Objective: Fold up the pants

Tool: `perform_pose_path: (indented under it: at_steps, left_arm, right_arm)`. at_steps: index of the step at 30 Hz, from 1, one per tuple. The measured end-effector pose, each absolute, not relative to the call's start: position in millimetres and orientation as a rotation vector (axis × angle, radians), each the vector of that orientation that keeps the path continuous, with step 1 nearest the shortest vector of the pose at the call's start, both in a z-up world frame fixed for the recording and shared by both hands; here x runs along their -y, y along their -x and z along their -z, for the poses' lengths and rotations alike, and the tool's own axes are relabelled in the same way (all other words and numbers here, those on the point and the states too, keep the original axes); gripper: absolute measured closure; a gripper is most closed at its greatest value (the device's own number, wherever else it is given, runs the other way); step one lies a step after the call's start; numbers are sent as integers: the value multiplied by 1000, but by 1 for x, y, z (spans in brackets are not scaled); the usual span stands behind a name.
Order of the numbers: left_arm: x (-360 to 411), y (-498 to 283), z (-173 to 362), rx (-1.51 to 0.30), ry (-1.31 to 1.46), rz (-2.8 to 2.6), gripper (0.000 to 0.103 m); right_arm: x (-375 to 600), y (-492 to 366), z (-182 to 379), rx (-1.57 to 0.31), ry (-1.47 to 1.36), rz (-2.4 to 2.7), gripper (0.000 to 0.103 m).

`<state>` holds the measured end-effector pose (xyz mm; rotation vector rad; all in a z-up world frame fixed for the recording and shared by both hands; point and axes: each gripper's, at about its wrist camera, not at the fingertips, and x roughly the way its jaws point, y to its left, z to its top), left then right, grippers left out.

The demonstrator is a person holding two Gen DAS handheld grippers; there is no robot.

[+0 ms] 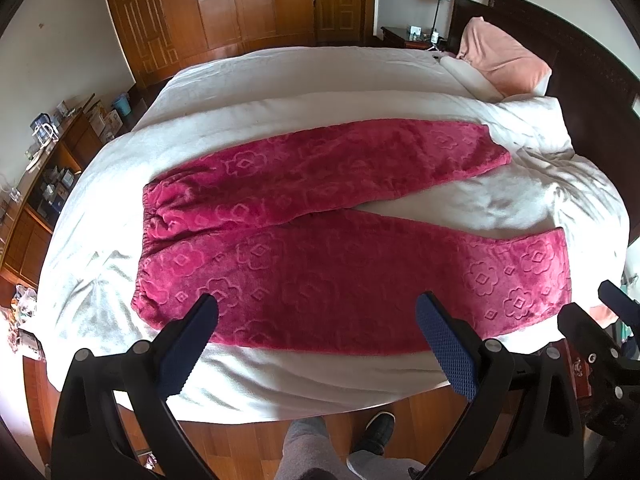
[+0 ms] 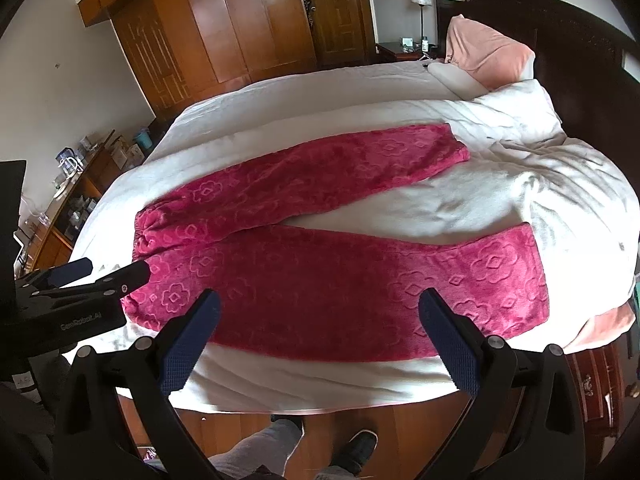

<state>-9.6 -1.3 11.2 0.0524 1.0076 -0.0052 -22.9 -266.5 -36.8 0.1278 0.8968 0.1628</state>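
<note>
Red fleece pants (image 1: 320, 216) with an embossed flower pattern lie flat on the white bedspread (image 1: 240, 120), waistband to the left, both legs spread apart toward the right. My left gripper (image 1: 318, 312) hangs open above the near leg, close to the waistband end, with nothing between its fingers. In the right wrist view the same pants (image 2: 320, 240) lie below my right gripper (image 2: 320, 308), which is open over the near leg and holds nothing. The left gripper (image 2: 116, 272) shows at the left edge there, and the right gripper's fingers (image 1: 616, 300) show at the right edge of the left wrist view.
A pink pillow (image 1: 504, 60) leans on the dark headboard (image 1: 592, 64) at the far right. Wooden wardrobes (image 1: 208, 8) stand behind the bed; a cluttered sideboard (image 1: 48, 160) runs along the left. The person's legs and shoes (image 1: 372, 432) stand on the wooden floor at the near bed edge.
</note>
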Motion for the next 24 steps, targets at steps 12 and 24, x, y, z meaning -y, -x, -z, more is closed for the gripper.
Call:
perform_pose_path:
  at_steps: [12,24]
  left_arm:
    - [-5,17,-10,-1006,-2,-26,5]
    - [8,23,-10,-996,-9,0,5]
  right_arm:
    - [268,32,34,-883,-168,-167,3]
    - [273,49,29,-850,-278,-282,3]
